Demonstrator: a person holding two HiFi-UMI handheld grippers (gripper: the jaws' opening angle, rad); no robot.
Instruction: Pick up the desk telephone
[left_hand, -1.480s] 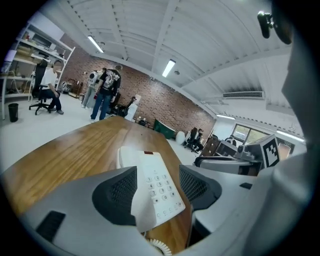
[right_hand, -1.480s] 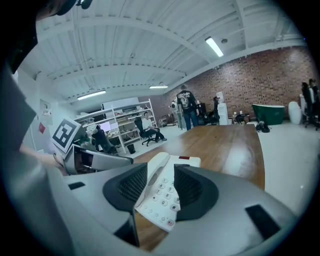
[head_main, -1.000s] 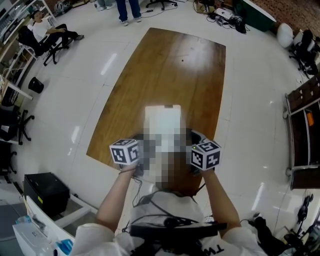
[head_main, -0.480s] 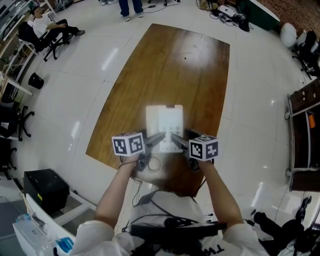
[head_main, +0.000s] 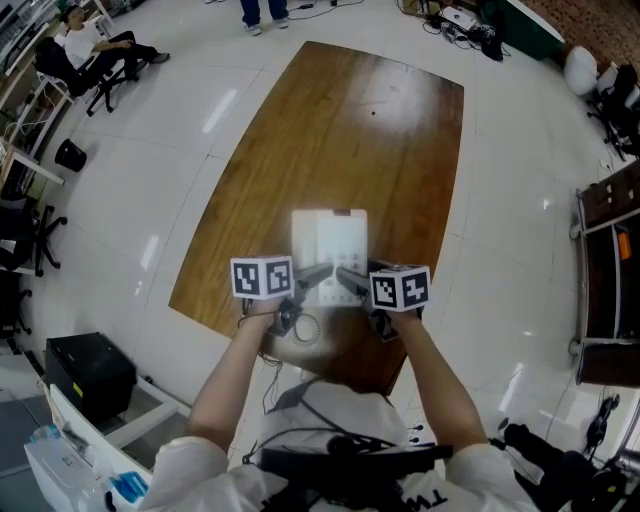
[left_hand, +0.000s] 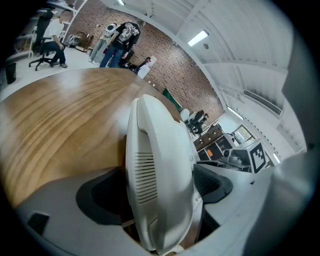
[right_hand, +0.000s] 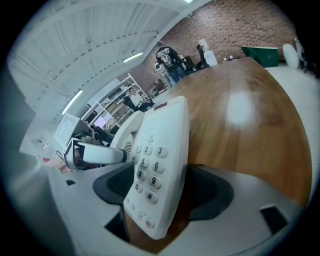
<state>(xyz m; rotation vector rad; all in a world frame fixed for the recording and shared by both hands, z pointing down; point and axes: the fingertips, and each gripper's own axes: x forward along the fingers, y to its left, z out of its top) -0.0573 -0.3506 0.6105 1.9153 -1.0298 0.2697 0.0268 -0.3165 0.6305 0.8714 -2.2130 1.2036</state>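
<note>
Two sets of jaws have just opened wide: left gripper (head_main: 316, 275) and right gripper (head_main: 350, 278) straddle the phone (head_main: 330, 235), unclamped; gripping and lifting remain.

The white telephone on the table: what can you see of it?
The telephone is a white, plastic-looking desk set lying flat at the near end of the wooden table. Its handset, with a slotted grille, rests on its left side; round numbered buttons fill the right. The left gripper and right gripper, jaws just opened wide, each straddle a near corner; neither seems to press on it.
</note>
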